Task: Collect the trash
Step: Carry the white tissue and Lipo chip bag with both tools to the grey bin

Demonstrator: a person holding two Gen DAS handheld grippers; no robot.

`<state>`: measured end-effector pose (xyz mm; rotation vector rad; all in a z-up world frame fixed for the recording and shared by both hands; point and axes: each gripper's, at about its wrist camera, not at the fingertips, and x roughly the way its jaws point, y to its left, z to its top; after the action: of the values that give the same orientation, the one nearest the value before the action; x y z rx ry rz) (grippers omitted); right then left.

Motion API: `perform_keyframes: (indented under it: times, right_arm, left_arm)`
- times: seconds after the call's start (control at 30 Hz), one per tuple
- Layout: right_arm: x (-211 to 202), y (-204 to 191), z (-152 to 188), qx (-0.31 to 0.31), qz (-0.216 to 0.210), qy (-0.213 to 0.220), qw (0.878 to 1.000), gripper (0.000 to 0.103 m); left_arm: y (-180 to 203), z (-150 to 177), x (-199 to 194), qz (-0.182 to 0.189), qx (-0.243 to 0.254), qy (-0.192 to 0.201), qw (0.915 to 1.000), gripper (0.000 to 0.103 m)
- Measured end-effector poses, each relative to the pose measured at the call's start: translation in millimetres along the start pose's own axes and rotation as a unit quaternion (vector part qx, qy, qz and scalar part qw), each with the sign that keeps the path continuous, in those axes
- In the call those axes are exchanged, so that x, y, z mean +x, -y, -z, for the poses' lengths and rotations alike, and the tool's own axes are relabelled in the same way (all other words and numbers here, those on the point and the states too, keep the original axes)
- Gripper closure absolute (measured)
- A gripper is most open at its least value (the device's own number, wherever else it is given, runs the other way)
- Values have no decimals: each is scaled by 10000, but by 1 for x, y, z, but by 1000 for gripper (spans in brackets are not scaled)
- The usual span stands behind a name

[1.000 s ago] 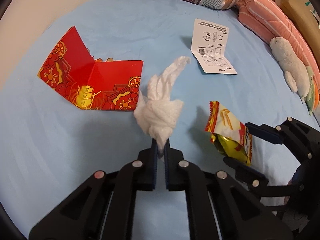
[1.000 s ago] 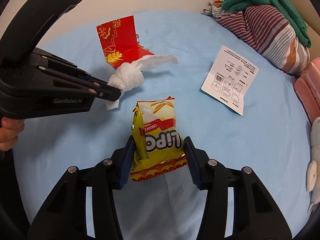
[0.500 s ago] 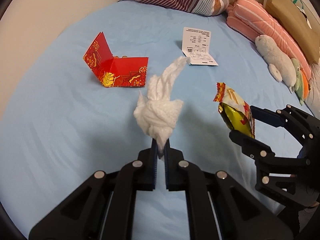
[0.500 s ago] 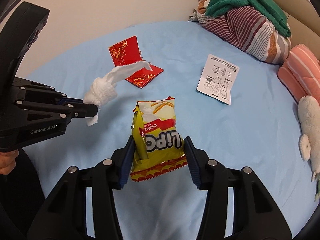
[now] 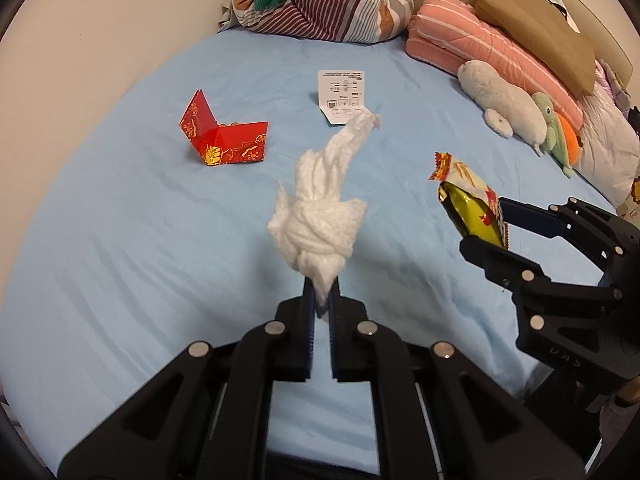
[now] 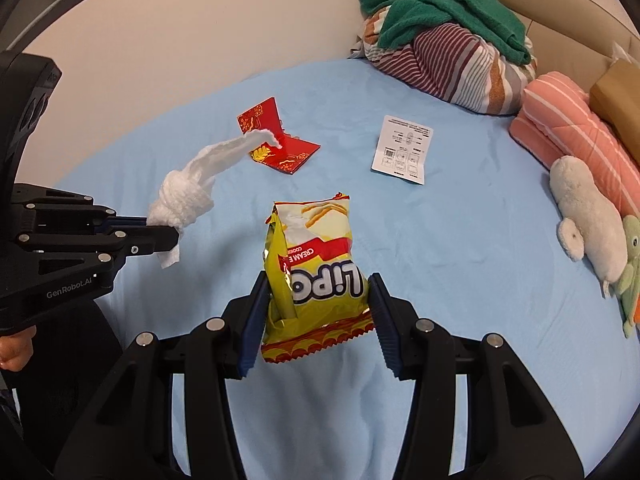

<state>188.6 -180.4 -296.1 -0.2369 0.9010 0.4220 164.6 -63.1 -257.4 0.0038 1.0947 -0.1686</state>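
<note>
My left gripper (image 5: 321, 292) is shut on a knotted white tissue (image 5: 320, 216) and holds it above the blue bed. It also shows in the right wrist view (image 6: 168, 236) with the tissue (image 6: 188, 194). My right gripper (image 6: 316, 296) is shut on a yellow snack bag (image 6: 316, 268) and holds it in the air; in the left wrist view the gripper (image 5: 486, 226) and the bag (image 5: 468, 208) are at the right. A red folded card (image 5: 224, 136) and a white leaflet (image 5: 342, 94) lie on the bed further away.
The blue bed sheet (image 5: 120, 240) fills the view. A striped bundle with a green towel (image 6: 448, 52) sits at the far end. Pink folded bedding (image 5: 488, 52), a brown paper bag (image 5: 536, 28) and plush toys (image 5: 504, 104) line the right side. A beige wall runs along the left.
Both grippers have lifted higher and pulled back from the bed with the tissue and the snack bag still held. The card and leaflet now look smaller and further off.
</note>
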Motion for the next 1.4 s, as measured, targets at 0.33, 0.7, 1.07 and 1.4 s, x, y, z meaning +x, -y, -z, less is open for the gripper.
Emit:
perform_keyframes:
  times: [0.33,0.7,1.07,1.4]
  right_arm:
    - [-67,2,36,394,251,215,9987,56]
    - [-128,21,77,887,618,404,9933,56]
    - [-212,66,138,1724,1351,631,9737,56]
    - [-314,111,212,2663,2380,796,9307,56]
  left_arm:
    - [37,31,-46,77,435,197,9988,97]
    - [82,60,-83,310,733,334,9963,96]
    - [155,60,-111,771,1666,555,9814,97]
    - [251,52,-141,1378,2795,872,9462,96]
